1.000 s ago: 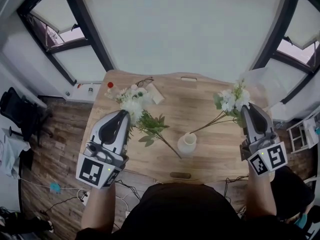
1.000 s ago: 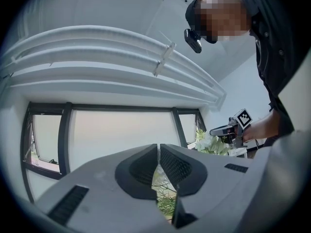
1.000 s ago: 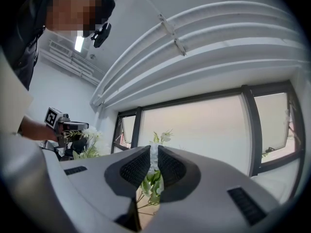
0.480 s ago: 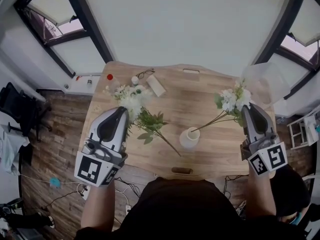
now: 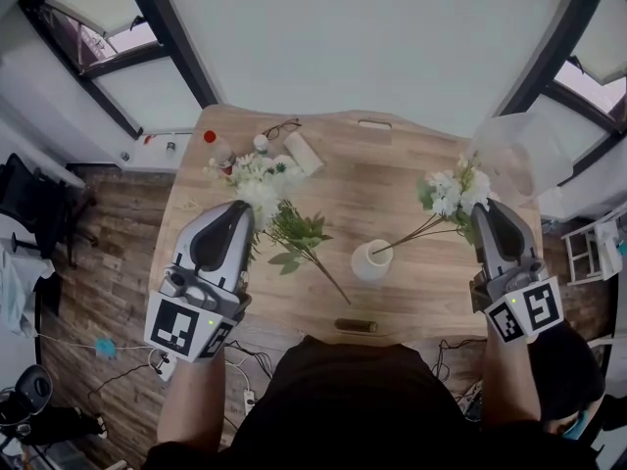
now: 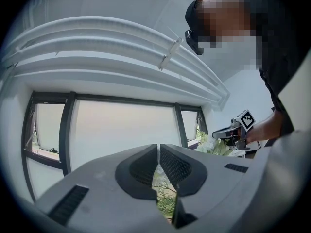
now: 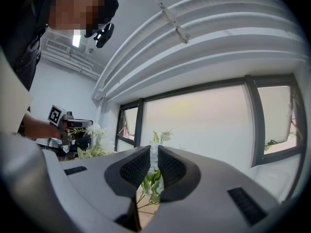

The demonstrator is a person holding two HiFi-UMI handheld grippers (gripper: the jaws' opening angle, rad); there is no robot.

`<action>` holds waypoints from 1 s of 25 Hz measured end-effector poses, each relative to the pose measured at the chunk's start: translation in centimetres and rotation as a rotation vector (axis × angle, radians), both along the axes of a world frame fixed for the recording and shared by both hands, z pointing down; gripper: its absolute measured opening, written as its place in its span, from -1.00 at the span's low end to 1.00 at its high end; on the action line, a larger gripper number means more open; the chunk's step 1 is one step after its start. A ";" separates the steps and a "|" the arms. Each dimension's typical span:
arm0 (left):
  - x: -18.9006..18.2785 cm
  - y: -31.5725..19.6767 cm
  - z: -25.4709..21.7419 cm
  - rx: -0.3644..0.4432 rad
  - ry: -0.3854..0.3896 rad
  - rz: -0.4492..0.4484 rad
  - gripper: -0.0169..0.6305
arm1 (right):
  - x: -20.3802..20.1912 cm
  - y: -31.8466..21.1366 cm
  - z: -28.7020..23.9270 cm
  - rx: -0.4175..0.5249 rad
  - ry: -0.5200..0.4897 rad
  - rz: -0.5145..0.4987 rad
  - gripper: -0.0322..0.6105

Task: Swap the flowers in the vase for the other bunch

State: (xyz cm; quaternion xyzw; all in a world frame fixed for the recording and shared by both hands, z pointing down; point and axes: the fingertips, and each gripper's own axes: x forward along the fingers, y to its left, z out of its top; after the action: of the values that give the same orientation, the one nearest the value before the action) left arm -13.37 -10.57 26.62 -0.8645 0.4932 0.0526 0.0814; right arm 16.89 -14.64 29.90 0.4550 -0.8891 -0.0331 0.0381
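A white vase point(image 5: 370, 260) stands near the table's front edge. Thin stems slant from it up and right to white blossoms point(image 5: 453, 192). The other bunch point(image 5: 269, 202), white flowers with green leaves, lies on the wood to the left. My left gripper point(image 5: 242, 213) hovers over that bunch's near side, jaws shut with nothing in them point(image 6: 159, 152). My right gripper point(image 5: 482, 209) hangs beside the vase's blossoms, also shut point(image 7: 154, 154); the blossoms point(image 7: 160, 136) show beyond its narrow slit. Each gripper view shows the opposite gripper point(image 6: 233, 130) point(image 7: 68, 123).
At the table's far left lie eyeglasses point(image 5: 281, 127), a red-capped bottle point(image 5: 214, 145), a small white bottle point(image 5: 261, 145) and a white box point(image 5: 302, 152). A dark flat object point(image 5: 355, 326) sits at the front edge. Translucent wrapping point(image 5: 519, 150) rests at the right corner. A chair point(image 5: 29, 204) stands left.
Both grippers have sunk a little toward the table, jaws unchanged. The vase and both bunches have stayed where they were.
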 end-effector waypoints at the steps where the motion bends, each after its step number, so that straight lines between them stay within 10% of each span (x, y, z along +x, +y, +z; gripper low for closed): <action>1: 0.0 0.0 0.2 -0.005 -0.002 -0.002 -0.88 | -0.1 0.0 0.2 -0.004 0.002 -0.003 -0.71; 25: -0.6 -1.1 4.3 -0.094 -0.072 -0.041 -0.89 | -3.6 -0.4 3.9 -0.036 0.061 -0.092 -0.71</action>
State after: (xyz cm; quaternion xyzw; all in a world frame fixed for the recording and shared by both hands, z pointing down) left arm -13.94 -11.72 30.93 -0.8585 0.5094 -0.0034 0.0595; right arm 13.31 -15.07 33.80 0.4119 -0.9078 -0.0327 0.0717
